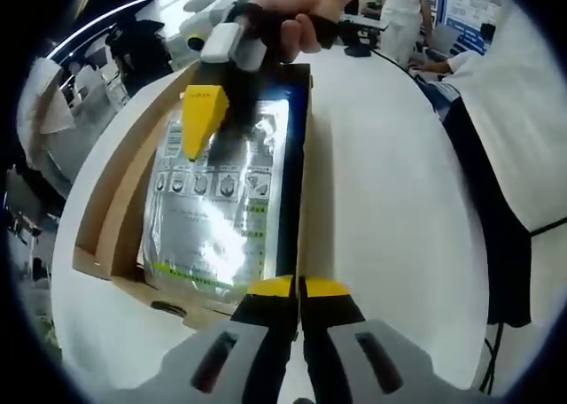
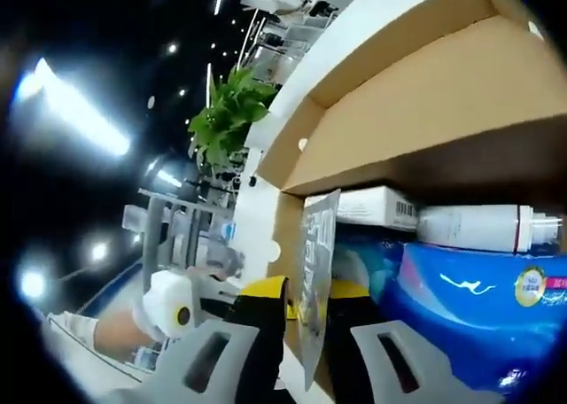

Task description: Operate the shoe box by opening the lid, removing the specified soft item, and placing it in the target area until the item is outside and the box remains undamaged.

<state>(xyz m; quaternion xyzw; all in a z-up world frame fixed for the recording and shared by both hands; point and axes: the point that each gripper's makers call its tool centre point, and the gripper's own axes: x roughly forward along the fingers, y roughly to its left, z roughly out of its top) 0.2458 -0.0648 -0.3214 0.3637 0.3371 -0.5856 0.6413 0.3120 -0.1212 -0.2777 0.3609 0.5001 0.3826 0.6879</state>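
I see the box [image 1: 106,218] open on the white counter [image 1: 390,209], with a silver foil pouch [image 1: 217,209] lying flat inside it, not yet out. In the left gripper view my left hand-held gripper [image 1: 298,287] sits at the near end of the box, its yellow-tipped jaws closed together on nothing. The right hand-held gripper [image 1: 197,125] reaches in from the far end, held in a hand [image 1: 288,19], its tips down on the pouch's upper edge.

In the right gripper view my right hand-held gripper [image 2: 306,289] is clamped on a thin silvery edge of the pouch [image 2: 317,271], which stands up between the jaws. Beyond are a blue soft pack [image 2: 461,315] and a white tube [image 2: 478,227] under a cardboard flap [image 2: 425,94].

I judge the pouch light, limp and slick; it will sag and could slip. The sealed top edge is the firmest hold. A slow, straight lift should spare the box walls.
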